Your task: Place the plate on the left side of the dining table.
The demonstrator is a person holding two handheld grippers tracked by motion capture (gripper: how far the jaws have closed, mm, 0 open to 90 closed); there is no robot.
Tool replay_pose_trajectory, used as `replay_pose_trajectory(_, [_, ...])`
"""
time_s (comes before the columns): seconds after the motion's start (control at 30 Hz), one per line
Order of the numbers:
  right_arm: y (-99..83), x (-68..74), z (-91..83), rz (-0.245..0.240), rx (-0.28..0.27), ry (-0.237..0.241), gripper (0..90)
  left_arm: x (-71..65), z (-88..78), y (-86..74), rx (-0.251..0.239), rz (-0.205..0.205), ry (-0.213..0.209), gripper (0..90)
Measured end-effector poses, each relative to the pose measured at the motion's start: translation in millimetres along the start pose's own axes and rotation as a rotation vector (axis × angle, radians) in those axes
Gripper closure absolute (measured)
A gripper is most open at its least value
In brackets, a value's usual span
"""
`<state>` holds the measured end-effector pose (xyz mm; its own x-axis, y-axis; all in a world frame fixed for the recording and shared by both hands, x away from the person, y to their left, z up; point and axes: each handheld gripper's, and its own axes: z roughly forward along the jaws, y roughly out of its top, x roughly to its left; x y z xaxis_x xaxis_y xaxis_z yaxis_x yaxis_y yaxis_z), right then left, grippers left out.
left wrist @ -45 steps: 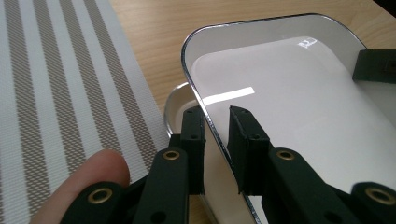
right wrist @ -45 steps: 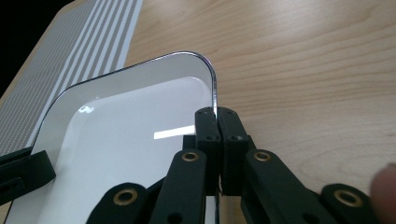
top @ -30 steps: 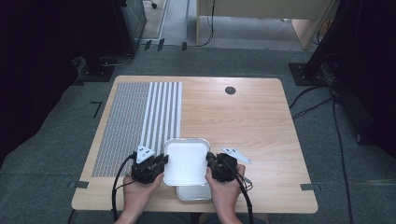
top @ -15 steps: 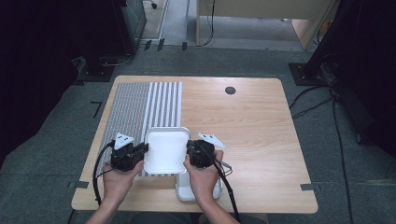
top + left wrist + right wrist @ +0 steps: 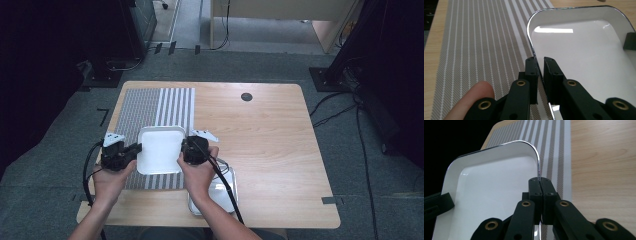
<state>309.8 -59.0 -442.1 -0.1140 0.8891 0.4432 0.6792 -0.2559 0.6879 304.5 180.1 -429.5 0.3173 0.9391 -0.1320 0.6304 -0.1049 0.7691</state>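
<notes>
The white tray point(image 5: 159, 150) hangs between the two grippers, each biting only the thin rim, so I think the main danger is that it slips or tips: if one hand goes lower or turns more than the other, the smooth rim can slide out of the jaws and the tray can drop on the striped mat point(image 5: 150, 107) or knock the second tray point(image 5: 227, 192), which lies on the table point(image 5: 280, 150) at about 5 o'clock from it, partly under the right forearm. Pulling the hands apart can also tear the rim free. The left gripper point(image 5: 539, 62) is nearly closed, its jaws pinching the rim on the tray's 9 o'clock side, one jaw outside the wall and one inside; a narrow gap stays between them where the rim sits. The right gripper point(image 5: 540, 181) has its jaws pressed together almost fully on the rim at the 3 o'clock side, just below the rounded corner. The tray itself is over the near part of the mat, toward the table's 7 o'clock; whether it touches the mat I cannot tell. It looks empty inside.
</notes>
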Motion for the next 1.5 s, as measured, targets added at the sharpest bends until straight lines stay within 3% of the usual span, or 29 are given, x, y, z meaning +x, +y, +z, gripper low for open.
replay_pose_trajectory(0.13, [1.7,4.4,10.4,0.020,0.019,0.014,89.7,9.5,3.2,5.1,0.006,-0.002,0.013,84.3])
replay_pose_trajectory(0.27, [6.5,12.0,33.3,0.040,0.053,0.010,89.7,24.1,15.9,11.5,0.021,-0.008,0.046,85.2])
replay_pose_trajectory(0.47, [13.2,18.1,55.2,0.037,0.076,-0.010,89.6,39.8,31.3,17.1,0.033,-0.051,0.068,85.9])
replay_pose_trajectory(0.5, [15.5,21.2,65.4,0.042,0.085,-0.013,89.5,45.0,35.6,19.6,0.031,-0.068,0.076,86.7])
replay_pose_trajectory(0.73, [19.0,27.3,92.0,0.072,0.104,-0.023,89.3,64.2,51.1,27.1,0.038,-0.110,0.093,88.4])
replay_pose_trajectory(0.93, [20.2,30.8,111.6,0.072,0.108,-0.059,88.8,70.6,68.3,32.6,0.055,-0.124,0.116,89.1])
replay_pose_trajectory(1.17, [23.6,18.8,135.9,0.076,0.120,-0.095,88.1,72.5,95.1,36.1,0.094,-0.143,0.123,89.0])
replay_pose_trajectory(1.37, [23.1,16.0,145.4,0.103,0.115,-0.127,88.9,78.6,113.8,35.2,0.122,-0.204,0.118,88.6])
replay_pose_trajectory(1.5, [26.6,13.6,148.3,0.084,0.105,-0.128,89.2,79.3,121.7,32.1,0.135,-0.199,0.117,87.3])
